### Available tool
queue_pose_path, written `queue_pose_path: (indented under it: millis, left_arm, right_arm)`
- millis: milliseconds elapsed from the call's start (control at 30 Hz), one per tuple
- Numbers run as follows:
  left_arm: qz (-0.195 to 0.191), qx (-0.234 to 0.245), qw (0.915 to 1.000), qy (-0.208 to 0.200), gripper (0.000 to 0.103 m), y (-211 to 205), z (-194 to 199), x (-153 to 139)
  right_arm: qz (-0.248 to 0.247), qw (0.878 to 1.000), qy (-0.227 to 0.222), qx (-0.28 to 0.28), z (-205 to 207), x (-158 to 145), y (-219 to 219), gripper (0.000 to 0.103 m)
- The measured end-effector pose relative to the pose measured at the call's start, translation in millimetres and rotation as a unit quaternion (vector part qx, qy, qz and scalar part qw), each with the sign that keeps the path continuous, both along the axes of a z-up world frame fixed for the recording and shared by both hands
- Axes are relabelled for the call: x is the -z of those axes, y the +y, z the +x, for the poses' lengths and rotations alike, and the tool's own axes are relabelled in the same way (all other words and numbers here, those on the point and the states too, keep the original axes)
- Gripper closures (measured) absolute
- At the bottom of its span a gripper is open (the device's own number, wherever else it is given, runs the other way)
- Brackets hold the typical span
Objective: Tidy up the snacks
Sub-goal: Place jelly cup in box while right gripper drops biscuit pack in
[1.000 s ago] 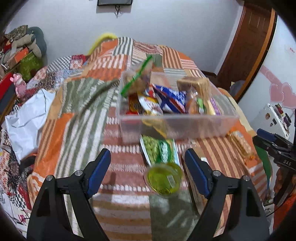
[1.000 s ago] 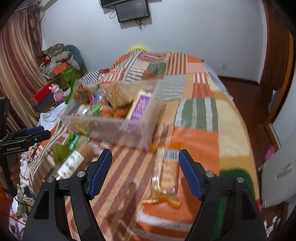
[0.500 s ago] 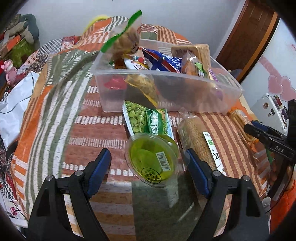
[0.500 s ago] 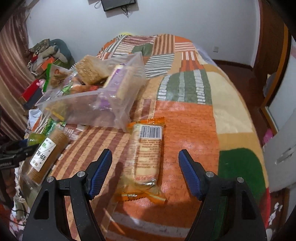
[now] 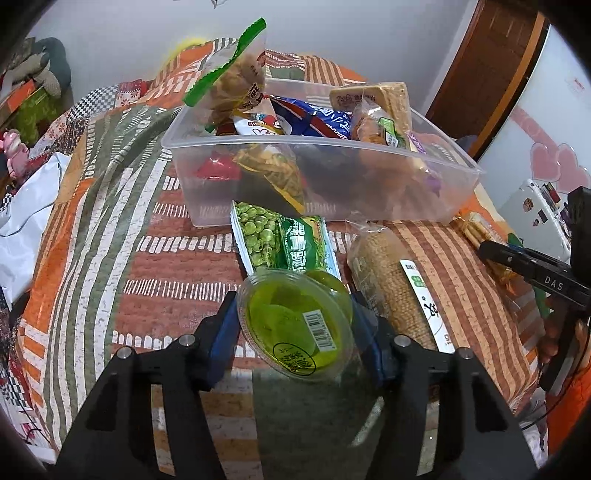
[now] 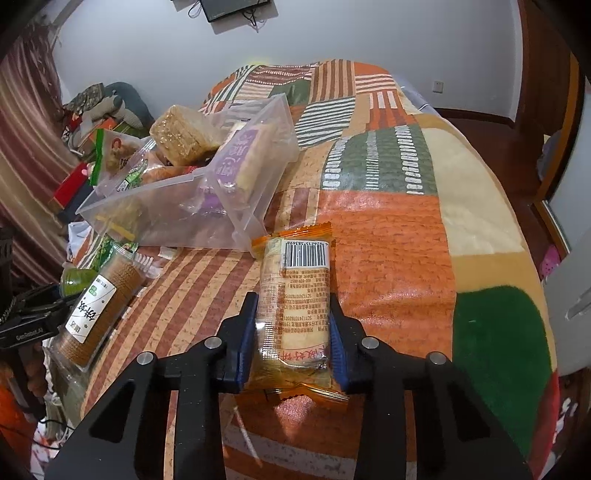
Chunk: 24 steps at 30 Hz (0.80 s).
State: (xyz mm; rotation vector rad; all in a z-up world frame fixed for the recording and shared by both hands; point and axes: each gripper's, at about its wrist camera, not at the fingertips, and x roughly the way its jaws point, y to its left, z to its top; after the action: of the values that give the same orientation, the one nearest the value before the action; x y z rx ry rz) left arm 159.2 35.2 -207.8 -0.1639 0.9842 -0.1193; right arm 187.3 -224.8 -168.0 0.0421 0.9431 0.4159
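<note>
Bin [image 5: 436, 155] bottom snacks perhaps hidden behind cloudy wall, wall screen [image 6: 236, 7] cropped by edge

Pea packet [image 5: 282, 240] before snack bin [image 5: 436, 206]; jelly cup [image 5: 295, 325] nearer; cracker roll [image 5: 395, 291] right.

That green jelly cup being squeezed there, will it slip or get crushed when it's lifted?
The green jelly cup looks like smooth, thin clear plastic, so it may slip or flex. It lies tilted on its side between the left gripper jaws, so it could rotate. Its sealed lid probably prevents spills.
</note>
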Motion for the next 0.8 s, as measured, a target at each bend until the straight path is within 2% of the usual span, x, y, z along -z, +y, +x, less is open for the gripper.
queue_pose_path:
  millis: [200,433,800]
  left_arm:
    - [-0.006,-0.009,0.9999,-0.008,0.045,5.9,-7.1,-8.1]
    - [-0.001,-0.018,0.9988,-0.046,0.045,11.7,-15.0,-36.1]
    - [0.010,-0.017,0.9946,-0.102,0.045,12.4,9.5,-79.8]
  right_arm:
    - [0.015,1.000,-0.015,0.000,-5.3,-11.9,-1.3,0.072]
    - [0.026,0.999,-0.047,0.000,-9.5,-34.5,0.3,0.072]
    - [0.043,0.995,-0.094,-0.008,-4.4,-65.1,11.3,0.072]
